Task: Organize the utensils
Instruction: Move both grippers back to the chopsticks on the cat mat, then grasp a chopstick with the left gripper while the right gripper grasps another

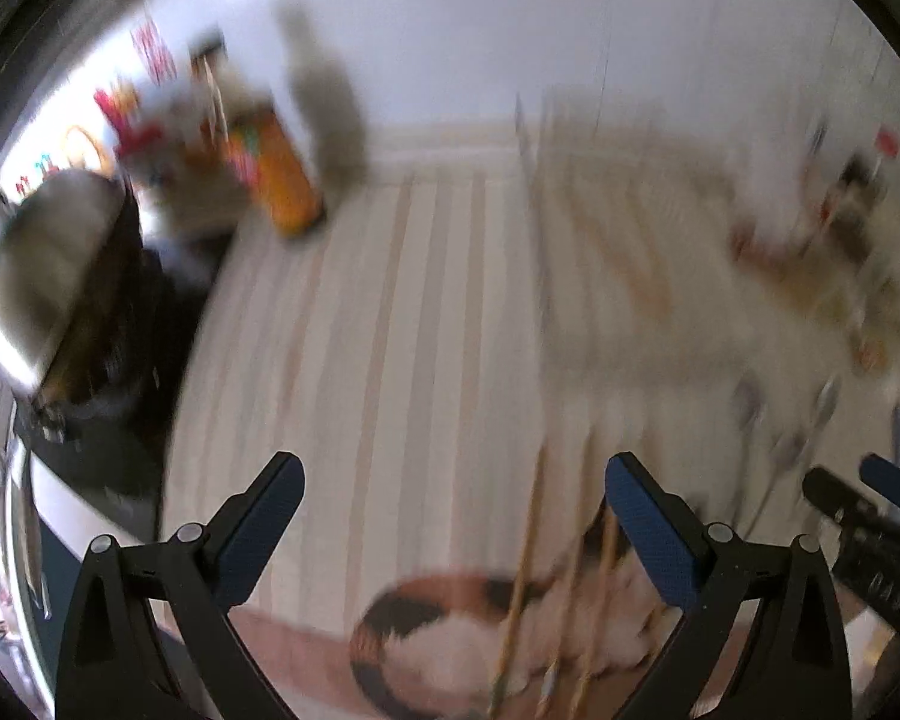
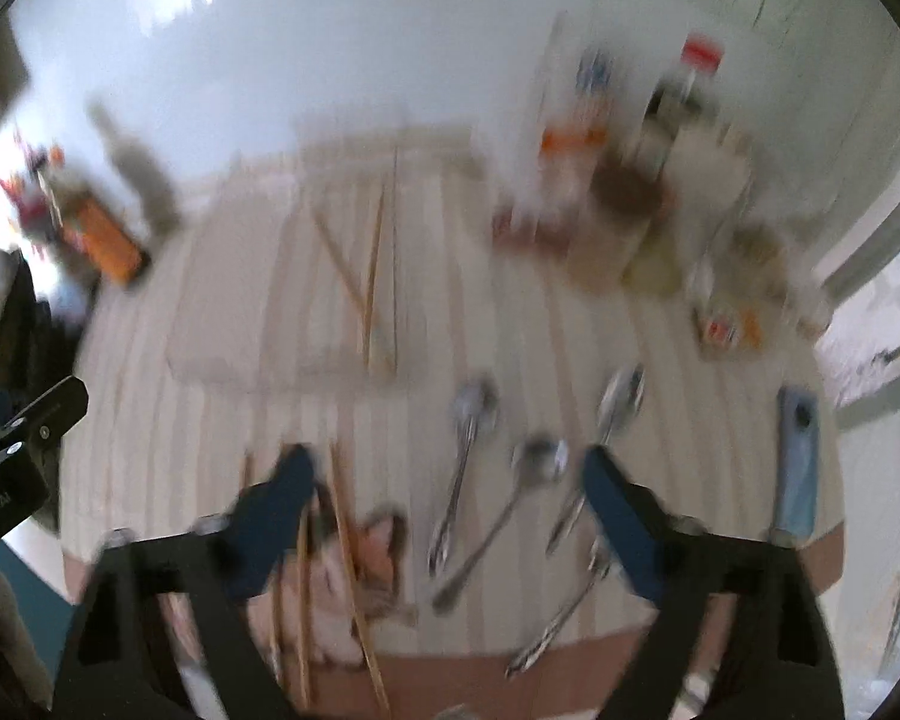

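Several spoons (image 2: 480, 480) lie near the surface's (image 2: 210, 420) front edge below the right gripper (image 2: 444, 474), jaws apart, empty. Left gripper (image 1: 453, 495) gapes over chopsticks (image 1: 528, 570). Blurry approach; a misjudged pinch could knock spoons off.

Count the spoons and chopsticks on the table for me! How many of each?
Spoons: 4 (the nearest one is blurry and might be something else)
Tray chopsticks: 3
Loose chopsticks: 3
Total: 10, as well as the blur lets me count
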The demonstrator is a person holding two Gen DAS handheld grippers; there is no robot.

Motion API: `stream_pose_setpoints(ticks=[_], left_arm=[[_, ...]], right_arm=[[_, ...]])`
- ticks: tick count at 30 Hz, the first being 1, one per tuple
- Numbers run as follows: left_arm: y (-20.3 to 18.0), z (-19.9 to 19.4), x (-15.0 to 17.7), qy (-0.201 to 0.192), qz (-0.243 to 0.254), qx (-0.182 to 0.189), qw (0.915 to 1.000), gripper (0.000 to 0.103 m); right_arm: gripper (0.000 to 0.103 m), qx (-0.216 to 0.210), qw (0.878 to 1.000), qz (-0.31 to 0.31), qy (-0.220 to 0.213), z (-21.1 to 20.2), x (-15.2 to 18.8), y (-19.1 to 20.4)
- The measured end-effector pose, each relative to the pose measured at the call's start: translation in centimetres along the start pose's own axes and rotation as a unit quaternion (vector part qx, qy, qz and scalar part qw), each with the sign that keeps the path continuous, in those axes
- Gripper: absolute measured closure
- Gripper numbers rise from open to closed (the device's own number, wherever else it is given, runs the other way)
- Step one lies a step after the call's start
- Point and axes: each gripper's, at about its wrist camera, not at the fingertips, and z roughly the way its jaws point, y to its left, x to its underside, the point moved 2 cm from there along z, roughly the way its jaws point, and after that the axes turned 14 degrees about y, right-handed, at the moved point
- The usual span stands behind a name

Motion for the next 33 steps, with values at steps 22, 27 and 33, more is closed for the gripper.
stream_pose_setpoints(ticks=[22,27,33], left_arm=[[0.8,12.5,5.1,0.169,-0.019,0.070,0.9830,0.098],[1.1,12.5,4.9,0.164,-0.019,0.063,0.9843,0.098],[-0.7,12.4,5.8,0.160,-0.006,0.053,0.9857,0.098]], right_arm=[[0.079,-0.012,0.982,-0.085,0.166,14.1,6.9,5.7],[0.096,0.029,0.986,-0.049,0.159,13.7,7.6,4.6],[0.096,0.021,0.984,-0.018,0.176,13.3,7.4,2.4]])
